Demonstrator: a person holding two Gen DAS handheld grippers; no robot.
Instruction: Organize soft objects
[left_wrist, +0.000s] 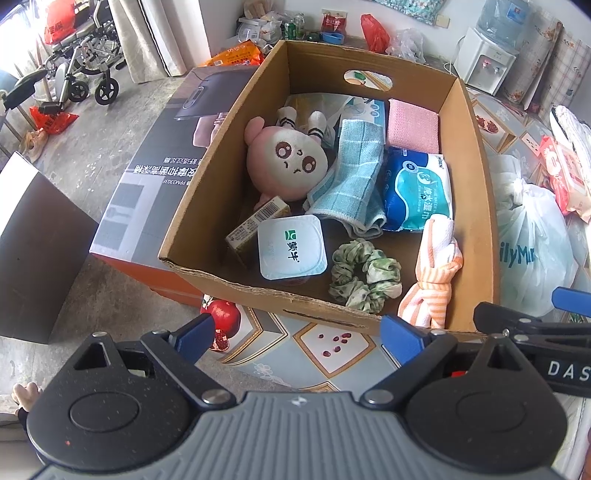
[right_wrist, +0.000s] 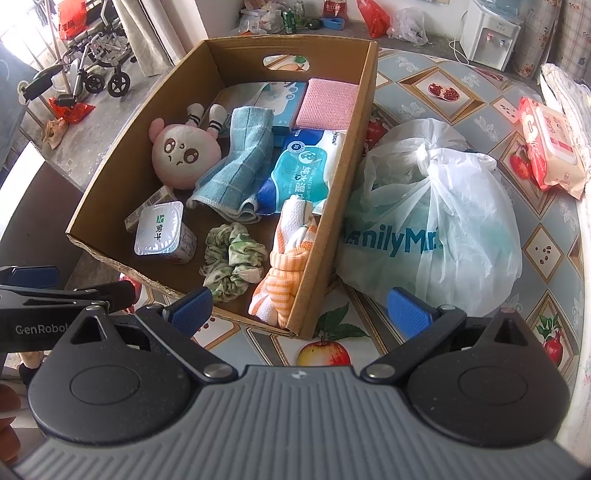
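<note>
— Soft things sit in the cardboard box (left_wrist: 221, 162): pink plush doll (left_wrist: 286, 160), blue towel (left_wrist: 349, 181), green scrunchie (left_wrist: 365, 273), striped cloth (left_wrist: 436, 273).
— And the grippers?
— Left gripper (left_wrist: 299, 334) and right gripper (right_wrist: 301, 306) are both wide, holding nothing, just before the box.

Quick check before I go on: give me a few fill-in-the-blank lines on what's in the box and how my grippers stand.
1. The green scrunchie lies inside the cardboard ____.
2. The plush doll is coloured ____.
3. Both the left gripper and right gripper have their jaws ____.
4. The white plastic bag sits ____ the box.

Missing words: box; pink; open; outside
</note>
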